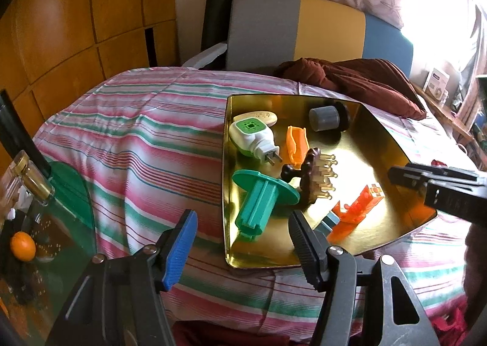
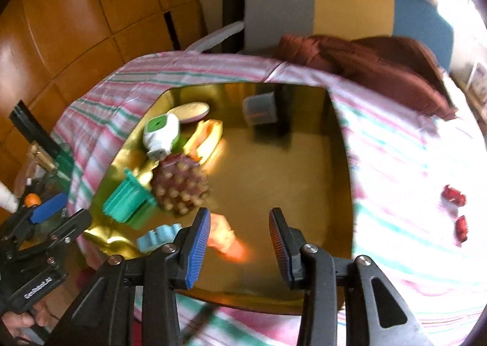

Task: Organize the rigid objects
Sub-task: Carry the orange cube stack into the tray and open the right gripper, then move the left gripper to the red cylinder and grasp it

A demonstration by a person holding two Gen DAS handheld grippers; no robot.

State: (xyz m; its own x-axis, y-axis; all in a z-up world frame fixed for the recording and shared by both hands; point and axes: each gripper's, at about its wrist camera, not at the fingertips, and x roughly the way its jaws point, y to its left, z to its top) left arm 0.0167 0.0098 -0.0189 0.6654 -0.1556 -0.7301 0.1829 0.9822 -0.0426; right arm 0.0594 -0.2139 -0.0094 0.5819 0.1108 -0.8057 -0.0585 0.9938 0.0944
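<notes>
Gleaming gold metal tray (image 1: pixel 380 145) holding knobbly brown brush (image 1: pixel 316 175), ribbed teal spool (image 1: pixel 258 199).

1. I see the tray (image 1: pixel 380 132) on the bed (image 1: pixel 137 139), pillow (image 1: pixel 359 78) behind it.
2. In the tray, far left: plug-in unit (image 1: pixel 252 135), soap bar (image 1: pixel 258 117) behind it.
3. Cylinder (image 1: pixel 324 118) sits at the far side, right of the soap bar.
4. Clip (image 1: pixel 296 145) lies between plug-in unit and massage brush (image 1: pixel 316 175).
5. Spool (image 1: pixel 261 203) lies left of the brush, touching it.
6. Toy block piece (image 1: pixel 356 209) lies near the front, right of the brush.
7. Side table (image 1: pixel 45 224) stands left of the bed, a fruit (image 1: pixel 22 246) on it.
</notes>
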